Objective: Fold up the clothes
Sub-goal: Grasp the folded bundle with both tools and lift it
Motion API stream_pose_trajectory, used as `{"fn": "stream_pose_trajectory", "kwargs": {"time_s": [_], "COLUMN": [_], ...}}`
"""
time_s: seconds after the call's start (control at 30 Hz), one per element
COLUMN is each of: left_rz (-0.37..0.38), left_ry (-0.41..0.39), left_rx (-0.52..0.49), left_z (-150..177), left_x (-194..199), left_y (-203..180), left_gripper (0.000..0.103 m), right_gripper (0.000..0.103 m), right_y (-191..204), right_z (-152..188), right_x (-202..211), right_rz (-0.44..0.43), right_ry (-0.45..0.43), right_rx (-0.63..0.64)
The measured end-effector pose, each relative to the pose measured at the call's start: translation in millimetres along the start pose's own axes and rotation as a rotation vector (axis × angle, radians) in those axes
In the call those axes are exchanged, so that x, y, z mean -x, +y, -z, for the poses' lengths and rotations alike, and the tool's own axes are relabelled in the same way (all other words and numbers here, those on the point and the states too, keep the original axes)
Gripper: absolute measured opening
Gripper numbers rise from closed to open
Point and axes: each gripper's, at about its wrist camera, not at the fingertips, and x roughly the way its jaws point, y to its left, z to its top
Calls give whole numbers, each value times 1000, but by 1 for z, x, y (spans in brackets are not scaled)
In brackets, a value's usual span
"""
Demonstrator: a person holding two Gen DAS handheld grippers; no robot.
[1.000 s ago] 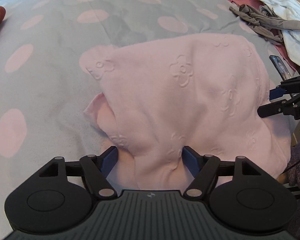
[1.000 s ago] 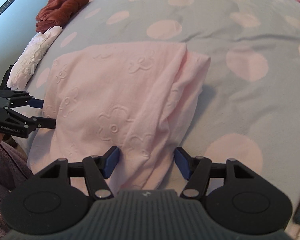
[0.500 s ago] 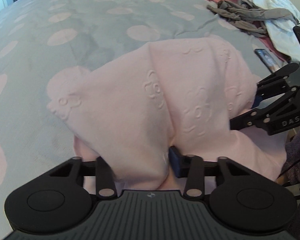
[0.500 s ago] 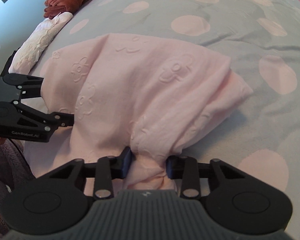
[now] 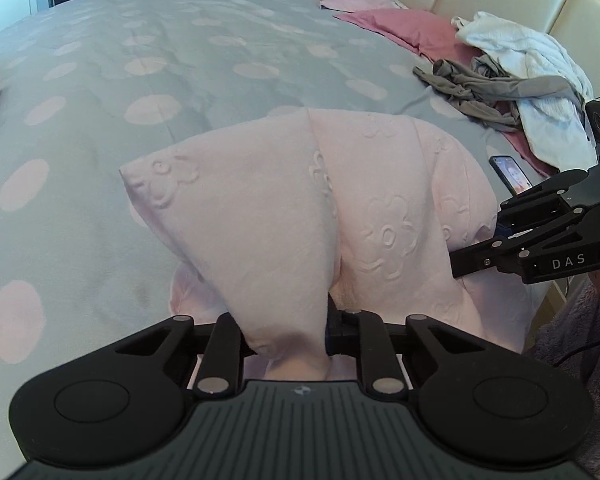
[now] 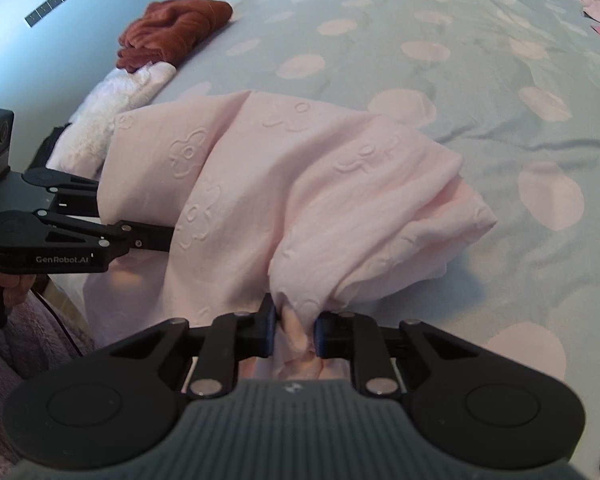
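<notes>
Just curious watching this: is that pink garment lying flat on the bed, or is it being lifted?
Partly lifted. Both grippers, left gripper and right gripper, are closing on the pink garment's near edge, which tents upward while the far part rests on the bedspread.

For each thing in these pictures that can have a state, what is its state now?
Pink garment: near edge pinched and lifted, far part resting on the bed.
Left gripper: jaws closing, garment bunched between them.
Right gripper: jaws closing, garment fold between them.
Phone: lying on the bed, screen lit.
Rust-red cloth: folded.
White and grey clothes: unfolded heap.
</notes>
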Motion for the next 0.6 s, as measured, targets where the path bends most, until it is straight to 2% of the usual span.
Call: {"fn": "stream_pose_trajectory", "kwargs": {"time_s": [0.3,0.6], "left_rz": [-82,-201], "left_ry": [-38,-59], "left_rx": [69,192], "left_z": [-15,-19], "left_x": [77,169], "left_y": [53,155], "left_gripper": [16,16], "right_gripper": [19,19], "right_y": [53,152], "right_z": [-50,-125], "right_x": [6,-34], "right_rz": [-130,-279], "right_ry": [-63,-88], "right_rx": [43,115]}}
